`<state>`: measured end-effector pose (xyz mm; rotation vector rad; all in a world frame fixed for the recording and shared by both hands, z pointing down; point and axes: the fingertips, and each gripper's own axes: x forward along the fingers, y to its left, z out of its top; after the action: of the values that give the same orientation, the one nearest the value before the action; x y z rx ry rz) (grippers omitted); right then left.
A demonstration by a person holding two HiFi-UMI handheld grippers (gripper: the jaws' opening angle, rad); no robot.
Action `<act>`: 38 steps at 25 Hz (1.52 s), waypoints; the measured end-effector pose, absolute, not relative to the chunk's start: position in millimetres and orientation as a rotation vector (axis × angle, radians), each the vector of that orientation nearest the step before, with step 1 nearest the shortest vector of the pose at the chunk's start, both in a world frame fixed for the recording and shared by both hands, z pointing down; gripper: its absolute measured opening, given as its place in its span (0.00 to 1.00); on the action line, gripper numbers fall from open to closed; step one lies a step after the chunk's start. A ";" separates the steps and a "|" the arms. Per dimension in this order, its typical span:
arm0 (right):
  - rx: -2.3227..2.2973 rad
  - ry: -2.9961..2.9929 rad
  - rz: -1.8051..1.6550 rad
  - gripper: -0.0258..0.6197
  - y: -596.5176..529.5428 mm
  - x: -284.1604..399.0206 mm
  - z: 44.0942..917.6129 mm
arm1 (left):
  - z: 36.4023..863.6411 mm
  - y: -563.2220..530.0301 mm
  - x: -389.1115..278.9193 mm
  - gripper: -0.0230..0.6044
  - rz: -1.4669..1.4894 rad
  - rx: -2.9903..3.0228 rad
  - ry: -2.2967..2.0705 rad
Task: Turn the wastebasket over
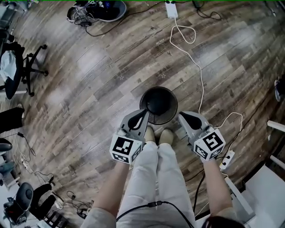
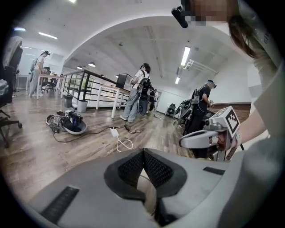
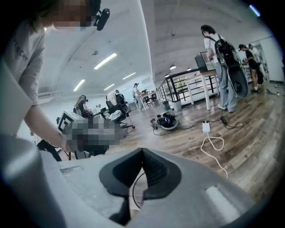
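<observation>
The black round wastebasket (image 1: 159,104) stands on the wooden floor just ahead of the person's feet (image 1: 158,135); from above I look into its dark mouth. My left gripper (image 1: 144,115) hangs by its left rim and my right gripper (image 1: 181,116) by its right rim, both above the floor. Both are shut with nothing between the pads. In the left gripper view the jaws (image 2: 143,152) meet over the floor, and the right gripper (image 2: 205,138) shows at the right. In the right gripper view the jaws (image 3: 142,151) are likewise together.
A white cable (image 1: 197,67) runs from a power block (image 1: 171,9) down past the basket's right to a power strip (image 1: 227,159). A black office chair (image 1: 20,67) stands at the left. A dark bowl with tangled cables (image 1: 99,10) lies at the top. People (image 2: 134,95) stand by far tables.
</observation>
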<state>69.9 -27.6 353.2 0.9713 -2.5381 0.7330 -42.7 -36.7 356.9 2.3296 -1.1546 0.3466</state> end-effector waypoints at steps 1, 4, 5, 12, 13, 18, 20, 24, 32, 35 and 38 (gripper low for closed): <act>0.985 -2.549 0.714 0.04 -29.7 70.2 340.9 | 345.6 -38.3 -43.5 0.03 0.333 2.337 -1.167; 1.004 -2.575 0.678 0.04 -30.9 70.9 307.8 | 314.8 -38.5 -43.8 0.03 0.313 2.360 -1.187; 1.006 -2.580 0.670 0.04 -30.9 71.1 298.2 | 305.4 -38.3 -43.5 0.03 0.312 2.372 -1.186; 1.007 -2.638 0.516 0.04 -28.7 67.1 222.9 | 242.2 -33.2 -45.9 0.03 0.273 2.433 -1.191; 1.020 -2.643 0.504 0.04 -29.0 69.3 212.5 | 233.4 -32.8 -45.2 0.03 0.268 2.439 -1.194; 1.111 -2.672 0.480 0.04 -30.7 82.5 158.2 | 180.4 -29.8 -43.9 0.03 0.235 2.478 -1.233; 1.128 -2.675 0.448 0.04 -30.2 87.3 138.2 | 158.6 -26.5 -43.5 0.03 0.209 2.490 -1.249; 1.150 -2.692 0.396 0.04 -35.7 90.3 96.7 | 116.4 -27.1 -49.4 0.03 0.173 2.509 -1.284; 1.207 -2.714 0.330 0.04 -16.6 93.0 18.1 | 26.8 -15.4 -60.5 0.03 0.072 2.562 -1.358; 1.227 -2.737 0.319 0.04 -7.5 93.8 -9.7 | -4.5 -7.0 -65.1 0.03 0.019 2.564 -1.408; 1.251 -2.757 0.308 0.04 3.0 92.7 -34.4 | -30.6 6.3 -67.8 0.03 -0.010 2.579 -1.429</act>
<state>92.7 3.0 -34.4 1.2511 -2.7567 0.3082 -67.8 6.3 -30.6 2.5793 -1.4286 -0.0100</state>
